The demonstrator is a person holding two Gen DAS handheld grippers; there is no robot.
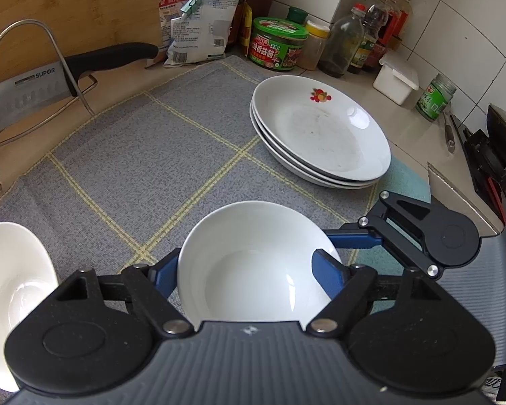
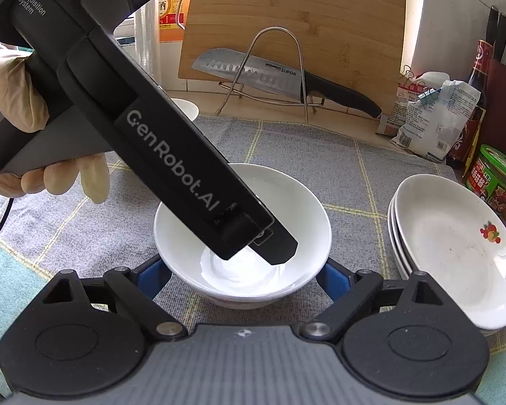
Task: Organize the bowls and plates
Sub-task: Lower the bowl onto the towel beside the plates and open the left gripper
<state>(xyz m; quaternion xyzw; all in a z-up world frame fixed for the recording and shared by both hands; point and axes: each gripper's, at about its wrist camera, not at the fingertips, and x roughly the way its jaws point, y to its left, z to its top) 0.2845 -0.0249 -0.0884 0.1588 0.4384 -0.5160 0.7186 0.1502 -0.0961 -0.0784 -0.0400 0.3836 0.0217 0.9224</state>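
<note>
A white bowl [image 1: 253, 263] sits on the grey checked mat [image 1: 135, 168] between the blue fingers of my left gripper [image 1: 249, 273], which is wide open around it. The same bowl [image 2: 276, 202] lies between the open fingers of my right gripper [image 2: 243, 278], with the left gripper's body [image 2: 145, 128] slanting over it. A stack of three white plates [image 1: 324, 135], the top one with a fruit print, stands at the mat's right; it also shows in the right wrist view [image 2: 455, 249]. A second white bowl [image 1: 13, 297] is at the left edge.
A knife [image 2: 280, 77] rests on a wire rack before a wooden board [image 2: 293, 17]. Jars, bottles and a bag [image 1: 199, 17] line the tiled back wall. A white box [image 1: 396, 81] and a pan [image 1: 502, 128] stand at the right.
</note>
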